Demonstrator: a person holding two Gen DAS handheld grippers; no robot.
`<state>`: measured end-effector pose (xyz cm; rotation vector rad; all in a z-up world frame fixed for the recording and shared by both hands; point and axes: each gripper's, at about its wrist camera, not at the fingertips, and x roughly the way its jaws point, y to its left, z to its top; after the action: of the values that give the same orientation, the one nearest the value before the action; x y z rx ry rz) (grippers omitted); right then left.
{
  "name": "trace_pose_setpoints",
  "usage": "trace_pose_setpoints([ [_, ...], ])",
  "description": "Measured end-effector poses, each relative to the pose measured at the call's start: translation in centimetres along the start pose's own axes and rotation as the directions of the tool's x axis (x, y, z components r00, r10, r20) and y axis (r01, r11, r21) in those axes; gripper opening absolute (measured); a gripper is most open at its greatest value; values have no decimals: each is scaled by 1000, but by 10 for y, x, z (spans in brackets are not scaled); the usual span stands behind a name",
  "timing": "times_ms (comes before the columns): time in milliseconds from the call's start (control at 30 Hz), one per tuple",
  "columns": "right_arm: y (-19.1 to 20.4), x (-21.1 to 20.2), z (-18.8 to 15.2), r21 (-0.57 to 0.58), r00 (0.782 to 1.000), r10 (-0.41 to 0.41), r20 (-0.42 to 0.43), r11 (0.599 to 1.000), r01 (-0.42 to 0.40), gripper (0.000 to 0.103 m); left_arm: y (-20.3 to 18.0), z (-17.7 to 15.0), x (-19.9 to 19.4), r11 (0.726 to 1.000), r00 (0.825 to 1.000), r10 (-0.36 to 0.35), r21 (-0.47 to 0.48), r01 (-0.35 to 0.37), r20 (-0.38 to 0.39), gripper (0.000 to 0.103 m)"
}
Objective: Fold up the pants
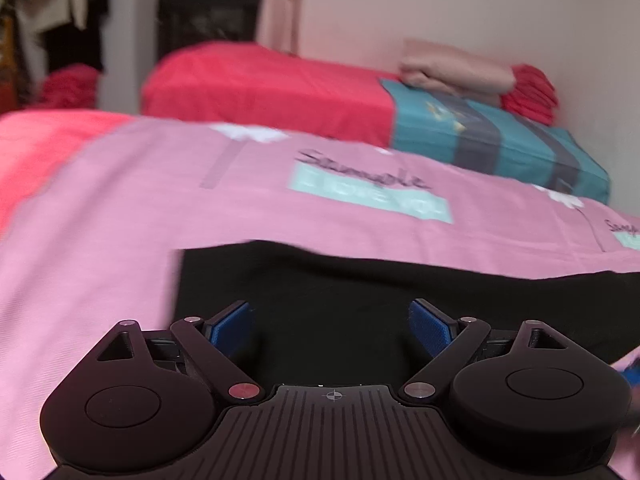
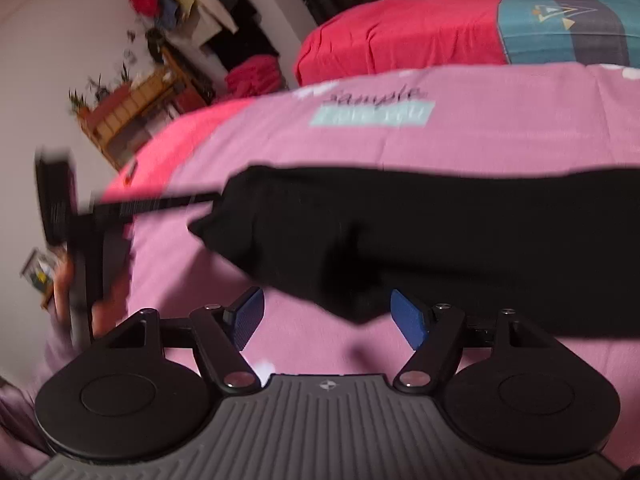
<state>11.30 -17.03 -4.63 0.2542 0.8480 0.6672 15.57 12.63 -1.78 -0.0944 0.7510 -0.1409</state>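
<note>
Left wrist view: left gripper (image 1: 331, 322) has jaws spread wide, nothing between the two blue pads (image 1: 230, 326). One pair of black pants (image 1: 360, 292) lies flat on the pink bedspread (image 1: 120, 208), directly ahead of and under the fingers. The pants' far edge runs roughly straight across the frame; their left end is a vertical edge just left of the left pad. Bare pink cover lies to the left of and beyond the pants. Past the bedspread's far edge sits a second bed with a red sheet (image 1: 260, 80); one teal patterned pillow (image 1: 500, 144) on it, a folded beige blanket (image 1: 456, 68) stacked on top. Wall close behind that.

Right wrist view: right gripper (image 2: 327, 316) is also wide apart and grips nothing. The same pants (image 2: 460, 248) stretch from frame centre to the right edge. A drooping fold of cloth hangs down between the two pads (image 2: 408, 318), nearer the right one; contact unclear, blurred. Pink cover is bare below and left of it. The left gripper (image 2: 132, 210) appears at far left, blurred, its tip at the pants' left end; grip state not readable here. A wooden shelf (image 2: 132, 108) stands by the far wall, well apart.
</note>
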Motion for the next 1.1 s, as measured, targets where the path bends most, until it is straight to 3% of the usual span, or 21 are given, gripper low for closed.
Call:
trace_pose_setpoints([
  [133,9,24,-4,-50,1000,-25,12,998,26,75,-13,-6,55,1000,995,-22,1,22,-94,103],
  [200,7,38,6,-46,1000,1,-28,999,-2,75,-12,-21,58,999,999,-36,18,36,-31,103],
  [300,0,55,19,-53,998,43,-55,998,-46,78,-11,-22,53,999,999,-50,22,50,-16,103],
  [400,-19,67,25,120,991,130,14,984,-131,81,-1,-19,54,995,996,-91,-34,91,-5,103],
  [433,-21,68,23,174,976,219,14,960,-218,77,2,-20,54,994,995,-102,-48,102,-1,103],
  [467,-17,70,20,179,938,345,-20,925,-336,73,3,-17,54,992,994,-110,-56,110,2,103],
  [500,-9,71,16,166,900,429,-78,896,-413,80,3,-17,54,992,994,-112,-58,112,2,103],
  [533,4,70,10,97,887,441,-135,897,-431,86,2,-16,54,993,994,-108,-55,108,2,103],
  [600,23,65,6,-112,930,332,-155,930,-351,86,-2,-17,54,995,996,-92,-35,92,1,103],
  [633,23,68,8,-137,947,282,-153,943,-303,85,-4,-17,55,996,996,-86,-27,86,1,103],
  [700,3,73,18,-23,960,267,-88,963,-270,84,-4,-17,54,996,996,-85,-27,85,2,103],
  [767,-19,75,23,105,975,222,-7,970,-220,76,-2,-17,54,995,996,-93,-40,93,4,103],
  [833,-15,76,16,110,962,270,-40,958,-265,72,1,-17,53,993,995,-103,-54,103,8,103],
  [900,8,73,5,15,916,371,-154,928,-373,76,3,-17,52,992,994,-110,-66,110,13,103],
  [967,32,56,-5,-184,944,297,-145,929,-321,76,5,-18,50,991,994,-109,-72,110,21,103],
  [1000,33,51,-6,-201,945,296,-141,926,-320,76,6,-18,48,991,994,-110,-74,112,26,103],
  [1100,5,50,-2,-40,933,344,-110,936,-350,75,8,-18,48,990,993,-116,-84,118,25,103],
])
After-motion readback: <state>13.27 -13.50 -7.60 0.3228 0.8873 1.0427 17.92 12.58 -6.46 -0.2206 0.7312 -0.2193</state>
